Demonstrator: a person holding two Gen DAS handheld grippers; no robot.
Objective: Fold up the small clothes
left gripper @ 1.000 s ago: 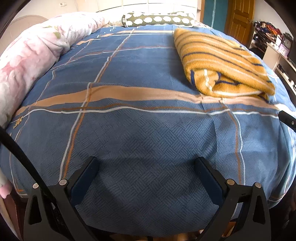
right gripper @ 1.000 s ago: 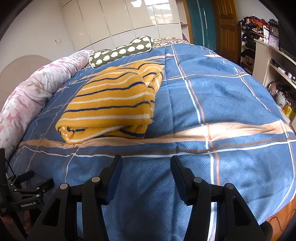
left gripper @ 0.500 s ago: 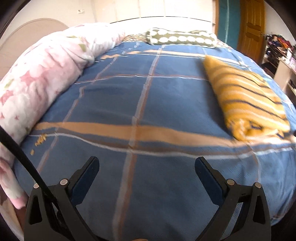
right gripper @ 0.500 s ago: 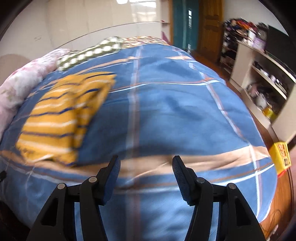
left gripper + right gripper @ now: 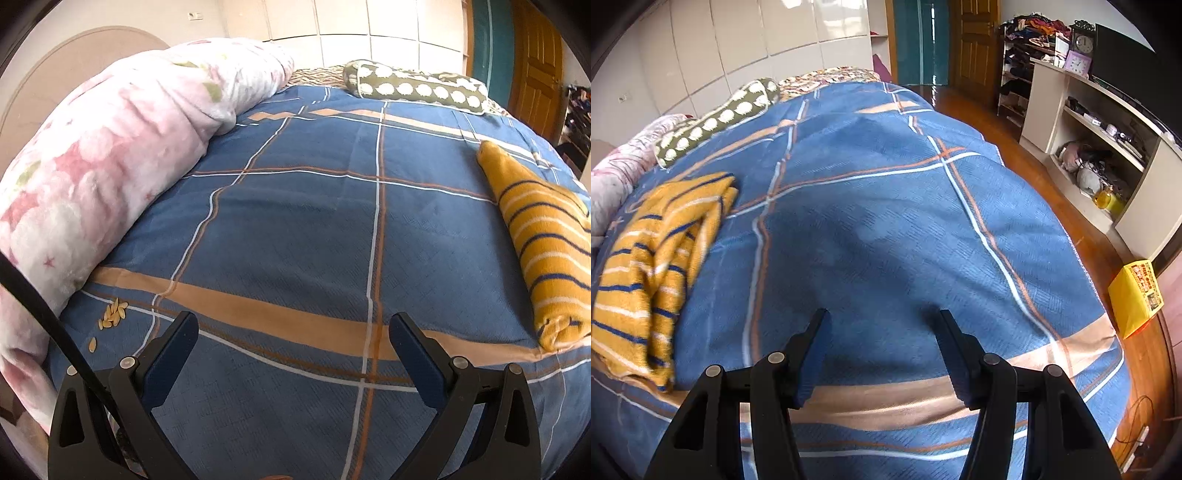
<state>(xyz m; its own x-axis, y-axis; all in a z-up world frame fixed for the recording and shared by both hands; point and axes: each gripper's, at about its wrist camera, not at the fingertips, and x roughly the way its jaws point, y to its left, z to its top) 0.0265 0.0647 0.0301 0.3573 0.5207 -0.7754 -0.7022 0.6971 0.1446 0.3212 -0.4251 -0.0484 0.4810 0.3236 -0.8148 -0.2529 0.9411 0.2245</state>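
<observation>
The blue plaid bedspread (image 5: pixel 295 229) fills the space ahead of both our tools, with a pink floral quilt (image 5: pixel 110 155) rolled along the left of our left gripper (image 5: pixel 293 350) and a spotted bolster (image 5: pixel 413 86) far ahead of it. The yellow striped garment (image 5: pixel 546 251), the piece we are folding, lies ahead and to the right of that gripper and well apart from it; seen from our right gripper (image 5: pixel 881 349), the garment (image 5: pixel 653 266) sits ahead and to the left. It looks already doubled into a thick bundle, its layers a little uneven at the near end. Both tools hang over bare spread with their jaws wide apart, holding nothing. A few pale seeds (image 5: pixel 112 312) lie just ahead-left of the left gripper. We judge the fold nearly done. To finish well, we would turn both tools back toward the bundle, pinch all layers at the near corners, and square the edges without dragging the spread.
</observation>
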